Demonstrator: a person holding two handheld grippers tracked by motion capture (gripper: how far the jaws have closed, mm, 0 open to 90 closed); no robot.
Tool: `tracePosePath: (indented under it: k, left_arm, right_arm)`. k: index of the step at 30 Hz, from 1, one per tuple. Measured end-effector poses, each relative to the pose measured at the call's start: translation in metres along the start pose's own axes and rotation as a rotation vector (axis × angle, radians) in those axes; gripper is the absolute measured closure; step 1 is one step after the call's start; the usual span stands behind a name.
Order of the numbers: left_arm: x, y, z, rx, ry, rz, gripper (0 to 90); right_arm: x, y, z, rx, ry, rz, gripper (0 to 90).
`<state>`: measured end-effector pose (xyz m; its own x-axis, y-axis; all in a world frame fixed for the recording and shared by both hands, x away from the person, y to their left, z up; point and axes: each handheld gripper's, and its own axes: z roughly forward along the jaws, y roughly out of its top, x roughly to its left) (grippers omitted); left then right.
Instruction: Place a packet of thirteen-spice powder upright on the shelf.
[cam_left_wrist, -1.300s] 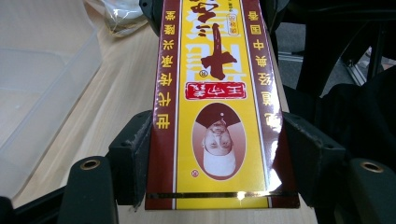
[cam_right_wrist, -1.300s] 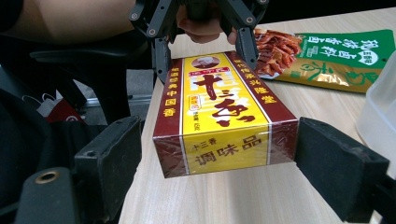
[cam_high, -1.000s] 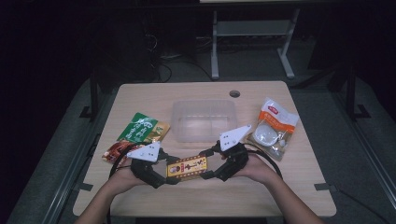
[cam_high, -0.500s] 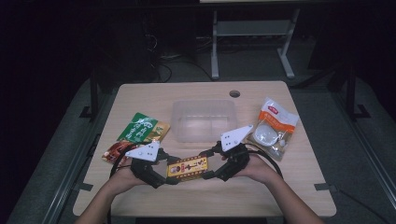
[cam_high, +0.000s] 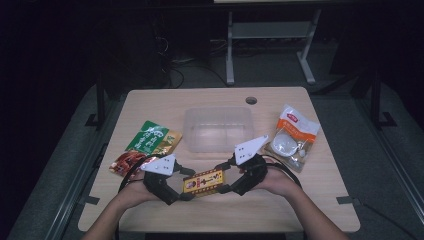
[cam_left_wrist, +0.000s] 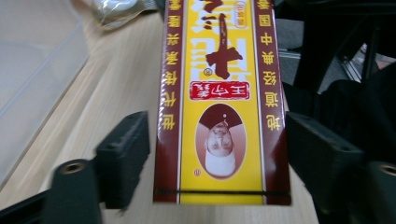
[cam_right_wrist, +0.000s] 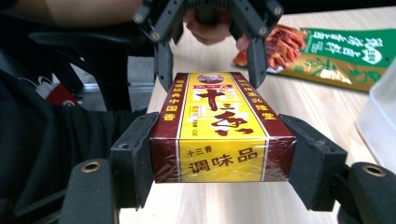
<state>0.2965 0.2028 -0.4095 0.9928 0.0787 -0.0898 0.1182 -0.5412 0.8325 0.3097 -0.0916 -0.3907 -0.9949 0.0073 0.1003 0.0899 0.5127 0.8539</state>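
Between the two claws, above the worktop, sits the box: the right claw clamps one end, while the left claw, just opening, stands released around the other.

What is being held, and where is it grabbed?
The yellow-and-maroon box is held by the right gripper across its near end; the left gripper jaws have just opened off it.

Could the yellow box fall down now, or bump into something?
Maybe. The left hand-held gripper has just been opening, with gaps beside the yellow box, so only the right hand-held gripper pinches one end: the box might tip or slip. Swung carelessly, it could knock the clear tub just behind.
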Motion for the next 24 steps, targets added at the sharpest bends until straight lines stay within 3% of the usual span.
tracePosePath:
  k: [3, 10, 14, 15, 17, 24]
  left_arm:
    - [0.003, -0.003, -0.006, 0.009, 0.018, -0.026, 17.5]
    - [0.0, -0.007, -0.012, 0.068, 0.052, -0.034, 16.6]
    - [-0.004, -0.011, -0.011, 0.099, 0.083, -0.042, 16.6]
    - [-0.005, -0.012, -0.011, 0.1, 0.094, -0.042, 16.6]
    - [-0.007, -0.015, -0.011, 0.101, 0.126, -0.046, 16.6]
    - [-0.017, -0.027, -0.009, 0.115, 0.182, -0.107, 14.5]
  right_arm:
    - [-0.001, -0.001, -0.002, 0.008, -0.016, 0.015, 32.3]
    - [-0.003, -0.005, -0.011, 0.022, -0.062, 0.027, 32.4]
    - [-0.006, -0.008, -0.016, 0.029, -0.09, 0.024, 32.4]
    - [-0.005, -0.007, -0.017, 0.028, -0.092, 0.048, 32.4]
    - [-0.006, -0.008, -0.02, 0.035, -0.105, 0.03, 32.4]
    - [-0.008, -0.003, -0.029, 0.052, -0.135, 0.036, 32.4]
